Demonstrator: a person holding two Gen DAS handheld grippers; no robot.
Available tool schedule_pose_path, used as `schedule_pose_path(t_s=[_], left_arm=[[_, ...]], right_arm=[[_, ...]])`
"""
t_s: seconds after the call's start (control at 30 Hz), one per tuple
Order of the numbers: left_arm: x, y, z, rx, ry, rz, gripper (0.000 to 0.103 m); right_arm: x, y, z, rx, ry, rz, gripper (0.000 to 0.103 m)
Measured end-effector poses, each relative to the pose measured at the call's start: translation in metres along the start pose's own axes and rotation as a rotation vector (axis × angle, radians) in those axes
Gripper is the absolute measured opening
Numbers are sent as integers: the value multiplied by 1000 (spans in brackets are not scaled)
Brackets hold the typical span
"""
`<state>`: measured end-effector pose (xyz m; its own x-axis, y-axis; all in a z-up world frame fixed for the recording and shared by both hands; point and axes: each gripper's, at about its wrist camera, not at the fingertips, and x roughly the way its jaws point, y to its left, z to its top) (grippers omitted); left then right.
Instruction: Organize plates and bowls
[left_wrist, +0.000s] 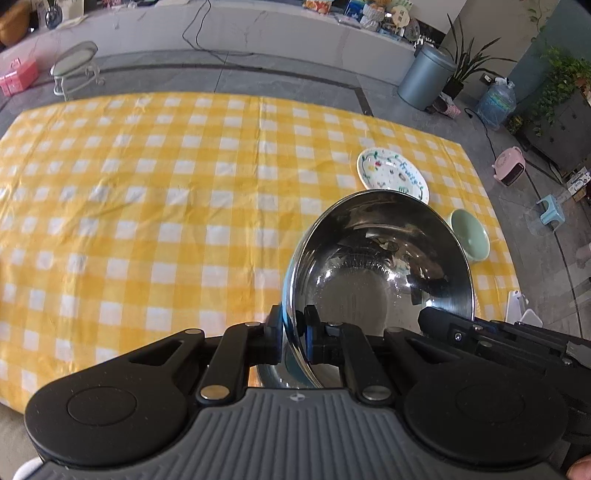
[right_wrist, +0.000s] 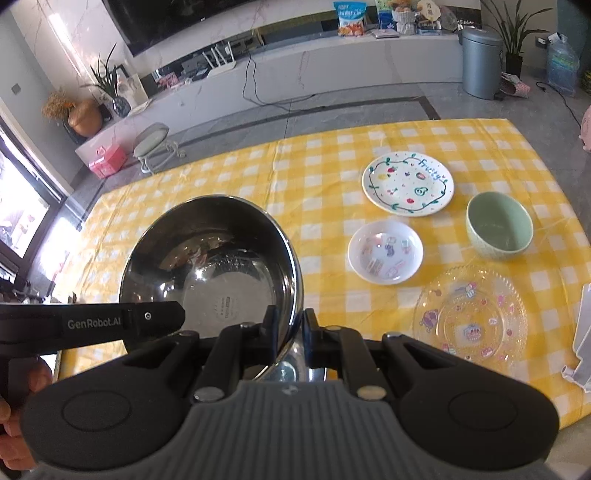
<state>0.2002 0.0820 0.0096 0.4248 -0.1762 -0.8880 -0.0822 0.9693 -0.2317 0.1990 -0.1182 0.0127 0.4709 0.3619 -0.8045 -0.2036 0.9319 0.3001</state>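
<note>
Both the left gripper (left_wrist: 293, 332) and the right gripper (right_wrist: 291, 332) have their jaws clamped on the rim of the round shiny steel bowl (left_wrist: 380, 258), lower centre of each frame, above the yellow-checked worktop (left_wrist: 166, 184).

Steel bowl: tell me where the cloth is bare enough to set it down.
The steel bowl is pinched at its rim by both claws. The yellow checked cloth is bare on its whole left side. It is crowded to the right: the painted plate, small white dish, green bowl and glass plate cluster there.
</note>
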Motion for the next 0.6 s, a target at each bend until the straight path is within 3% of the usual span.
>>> schedule_pose_path(t_s=[0.3, 0.6], left_arm=[[34, 9, -26, -23, 130, -5, 13], [52, 2, -28, 15, 182, 28, 13]], right_arm=[[30, -10, -18, 3, 151, -12, 11], [55, -13, -22, -19, 236, -53, 10]])
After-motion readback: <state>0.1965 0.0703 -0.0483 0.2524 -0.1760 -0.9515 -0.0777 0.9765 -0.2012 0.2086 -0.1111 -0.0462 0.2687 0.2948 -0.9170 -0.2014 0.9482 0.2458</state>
